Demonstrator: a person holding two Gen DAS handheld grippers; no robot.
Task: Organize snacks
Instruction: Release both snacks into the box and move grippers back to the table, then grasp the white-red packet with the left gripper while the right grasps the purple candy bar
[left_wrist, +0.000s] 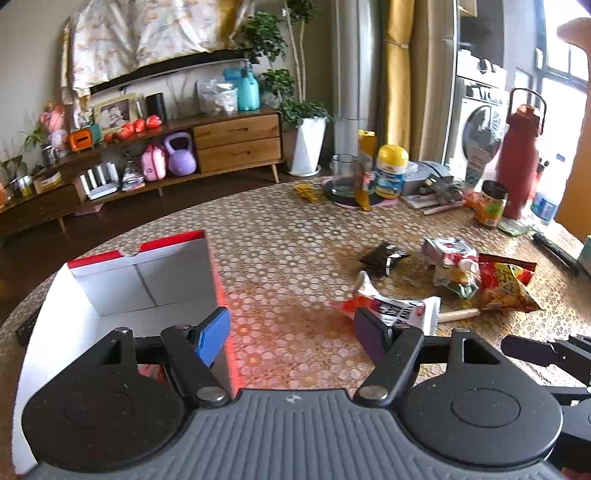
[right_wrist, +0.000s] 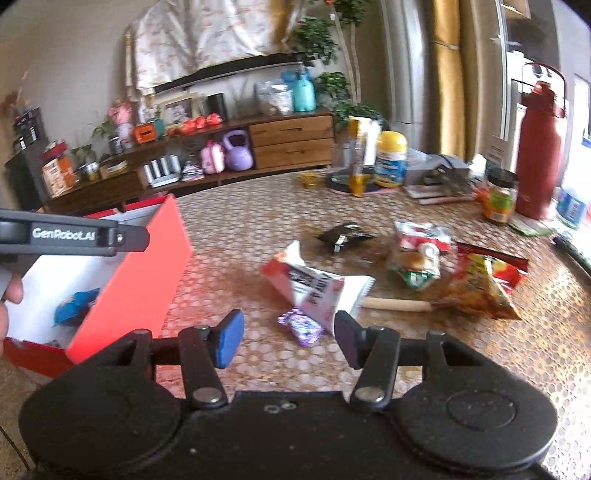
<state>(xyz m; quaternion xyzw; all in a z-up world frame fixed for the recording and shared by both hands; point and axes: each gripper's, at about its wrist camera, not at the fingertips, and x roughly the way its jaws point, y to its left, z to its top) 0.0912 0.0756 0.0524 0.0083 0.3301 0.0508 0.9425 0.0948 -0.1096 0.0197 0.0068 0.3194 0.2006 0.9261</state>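
While both pairs of jaws stand apart and empty, a miss is judged the main risk; the red box sits at the left of the patterned table, the sideboard behind; the loose snacks lie well right; the white-and-red packet overlaps a purple sweet, so the right gripper may pinch both; the left gripper hovers by the box.

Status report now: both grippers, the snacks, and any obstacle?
Left gripper open, empty, by the red box. Right gripper open, empty, near the purple packet. Other snack packets loose on the table. Nothing in the way.
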